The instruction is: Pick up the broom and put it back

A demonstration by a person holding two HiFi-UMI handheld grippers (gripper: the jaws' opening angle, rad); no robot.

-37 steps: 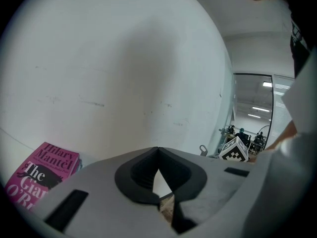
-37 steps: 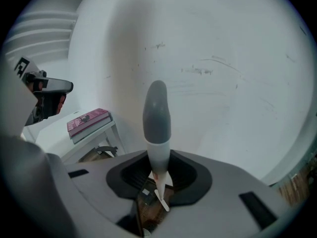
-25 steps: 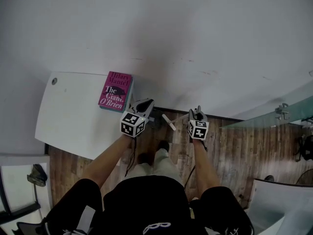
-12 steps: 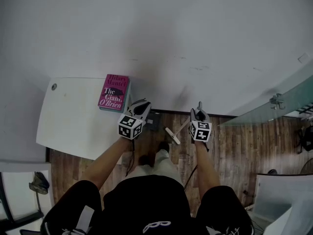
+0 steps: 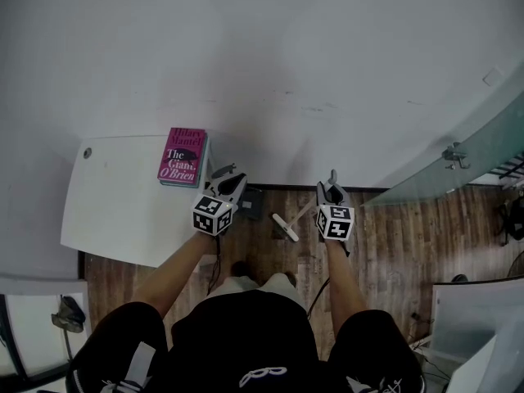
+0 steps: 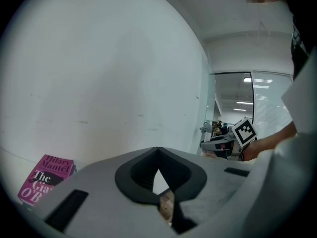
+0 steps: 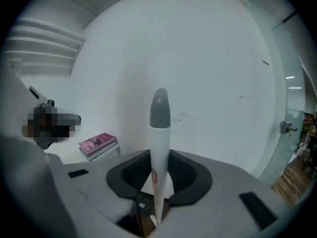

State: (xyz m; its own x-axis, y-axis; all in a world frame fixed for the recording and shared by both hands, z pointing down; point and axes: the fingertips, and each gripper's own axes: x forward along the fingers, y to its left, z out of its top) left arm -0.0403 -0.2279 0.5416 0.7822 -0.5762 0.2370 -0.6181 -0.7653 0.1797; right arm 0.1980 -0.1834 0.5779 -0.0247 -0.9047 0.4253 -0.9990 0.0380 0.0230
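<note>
The broom has a white handle with a grey tip [image 7: 160, 133]. It stands upright between the pads of my right gripper [image 7: 159, 157], which is shut on it. From the head view the right gripper [image 5: 332, 180] is near the white wall, and the handle slants down from it to the small white broom head [image 5: 286, 227] above the wood floor. My left gripper [image 5: 228, 172] hovers beside the table corner. In the left gripper view its tips [image 6: 158, 148] meet with nothing between them.
A pink book [image 5: 182, 155] lies on the white table [image 5: 115, 211] at the left, against the wall. A dark flat object [image 5: 253, 203] sits on the floor by the wall between my grippers. A glass door [image 5: 458, 166] with a metal handle stands at the right.
Both grippers have risen and moved toward the wall. The broom has come up with the right gripper, its head now hanging lower and closer to me in the head view.
</note>
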